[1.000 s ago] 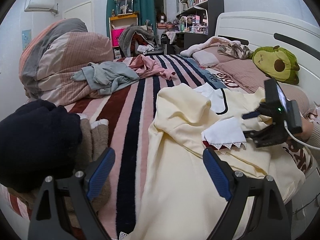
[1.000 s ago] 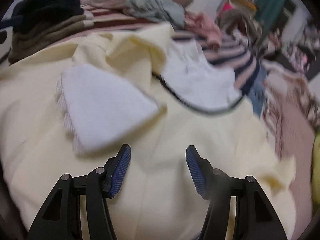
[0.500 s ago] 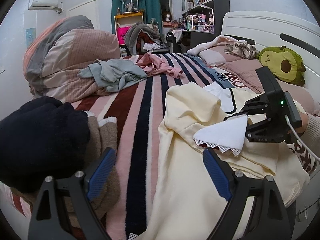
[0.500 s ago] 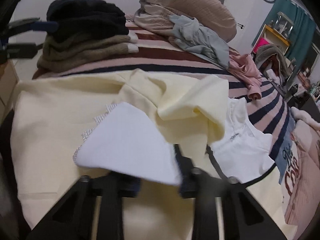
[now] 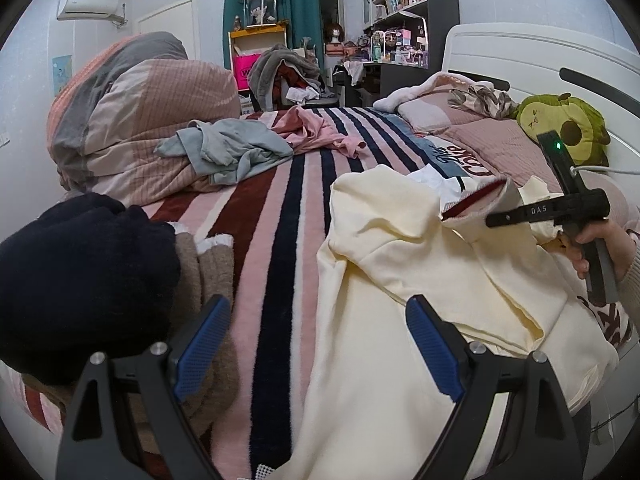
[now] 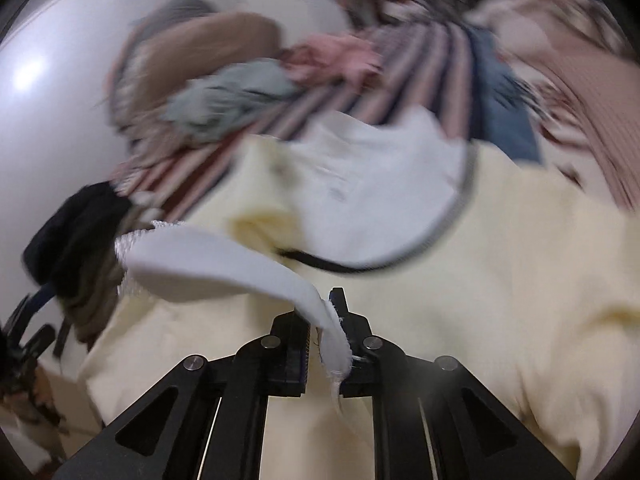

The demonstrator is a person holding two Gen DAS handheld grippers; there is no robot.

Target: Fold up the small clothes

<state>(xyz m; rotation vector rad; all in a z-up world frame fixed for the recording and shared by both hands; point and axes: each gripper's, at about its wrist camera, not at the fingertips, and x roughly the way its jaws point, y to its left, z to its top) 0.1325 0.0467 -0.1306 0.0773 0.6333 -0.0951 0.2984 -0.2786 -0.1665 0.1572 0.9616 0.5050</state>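
Observation:
A pale yellow garment [image 5: 400, 280] with a white collar lies spread on the striped bed; it also shows in the right wrist view [image 6: 500, 280]. My right gripper [image 6: 326, 320] is shut on the garment's white lace-edged flap [image 6: 208, 256] and holds it lifted above the yellow cloth. In the left wrist view that gripper [image 5: 496, 220] is at the right, with the flap [image 5: 476, 200] raised edge-on. My left gripper [image 5: 316, 344] is open and empty, low over the garment's near left edge.
A stack of folded clothes, dark navy on tan [image 5: 80, 280], sits at the near left. A grey-blue garment [image 5: 228, 152] and a pink one [image 5: 316, 132] lie farther up the bed. A rolled duvet [image 5: 140, 112], pillows and an avocado plush [image 5: 560, 128] border the bed.
My right gripper closed on the white flap and has lifted it up and toward the right, turning it edge-on. My left gripper has stayed open and almost still.

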